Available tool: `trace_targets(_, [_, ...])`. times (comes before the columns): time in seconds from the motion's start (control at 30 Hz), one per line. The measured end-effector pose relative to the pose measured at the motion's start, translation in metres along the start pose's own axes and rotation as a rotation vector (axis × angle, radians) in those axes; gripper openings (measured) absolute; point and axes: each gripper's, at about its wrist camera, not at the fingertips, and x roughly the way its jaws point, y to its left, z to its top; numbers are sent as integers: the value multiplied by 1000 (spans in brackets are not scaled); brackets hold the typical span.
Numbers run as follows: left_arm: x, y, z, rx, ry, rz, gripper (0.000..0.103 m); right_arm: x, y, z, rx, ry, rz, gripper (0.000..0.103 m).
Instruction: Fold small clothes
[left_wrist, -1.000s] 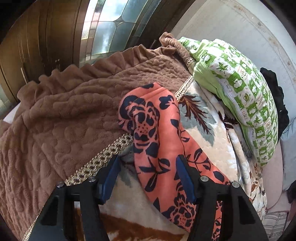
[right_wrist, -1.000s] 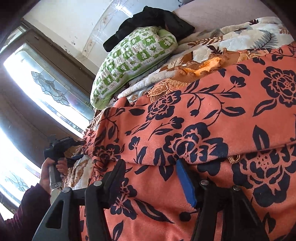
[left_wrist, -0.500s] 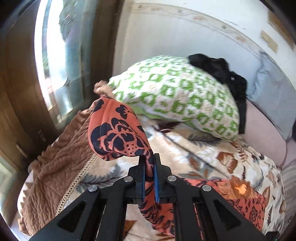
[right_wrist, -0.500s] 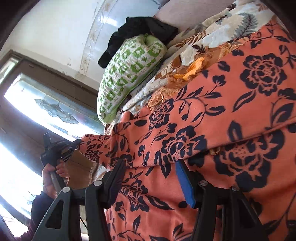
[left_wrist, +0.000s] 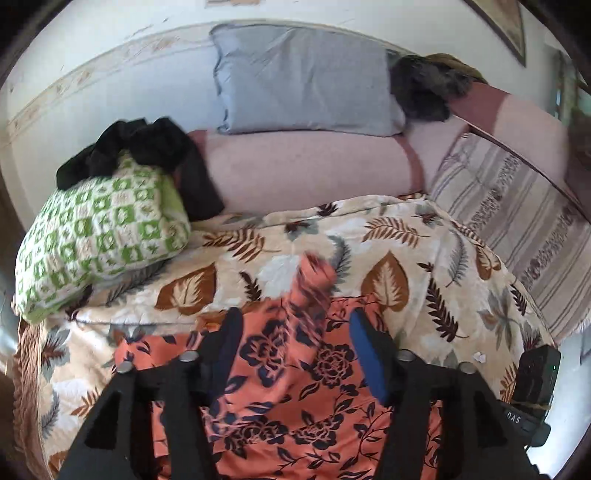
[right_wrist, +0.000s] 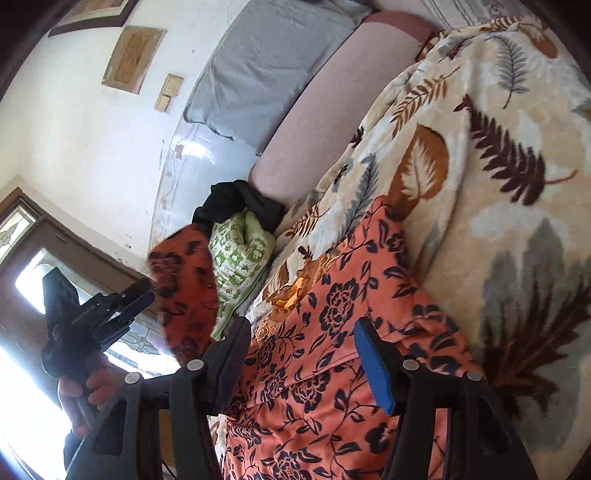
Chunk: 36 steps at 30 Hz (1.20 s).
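Observation:
An orange garment (left_wrist: 291, 387) with dark blue flowers lies on a leaf-print blanket (left_wrist: 406, 251) on a bed. My left gripper (left_wrist: 295, 332) is open above it, and a blurred flap of the garment (left_wrist: 314, 280) drops in front of the fingers. In the right wrist view the garment (right_wrist: 332, 369) spreads under my open, empty right gripper (right_wrist: 299, 339). The left gripper (right_wrist: 122, 302) shows there at the left, held by a hand, with a blurred fold of the garment (right_wrist: 181, 288) in the air beside its tips.
A green-and-white pillow (left_wrist: 96, 236) with black cloth (left_wrist: 147, 147) on it lies at the bed's left. A grey pillow (left_wrist: 306, 81) and a pink bolster (left_wrist: 306, 170) lie along the wall. A striped blanket (left_wrist: 517, 221) is at the right. A window (right_wrist: 22, 266) is far left.
My left gripper, shut on the garment's end half a second ago, swung it over toward the rest of the garment and opened. The flap is falling. The right gripper stayed open.

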Motion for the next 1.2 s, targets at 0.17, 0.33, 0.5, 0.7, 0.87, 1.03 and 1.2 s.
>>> trace_targets(0.17, [-40,21,-23,-56,-154,26,88,-16,-16,12,58,-6,-30,74])
trace_targets(0.33, [-30,110,-83,-337,-108,214,88,4,-13,13,96,39,-8,74])
trace_targets(0.5, [-12,195,-169,-653,-29,405,88,60,-4,18,161,141,-22,74])
trace_targets(0.7, [17,247,-230,-821,78,515,87,132,-15,21,228,206,-157,72])
trace_targets(0.87, [33,241,-216,-732,75,517,87,163,-14,22,224,160,-256,70])
trace_targets(1.03, [54,228,-211,-617,130,530,87,187,-6,30,162,115,-325,16])
trace_targets(1.2, [52,233,-213,-621,131,569,87,163,5,33,70,-11,-399,9])
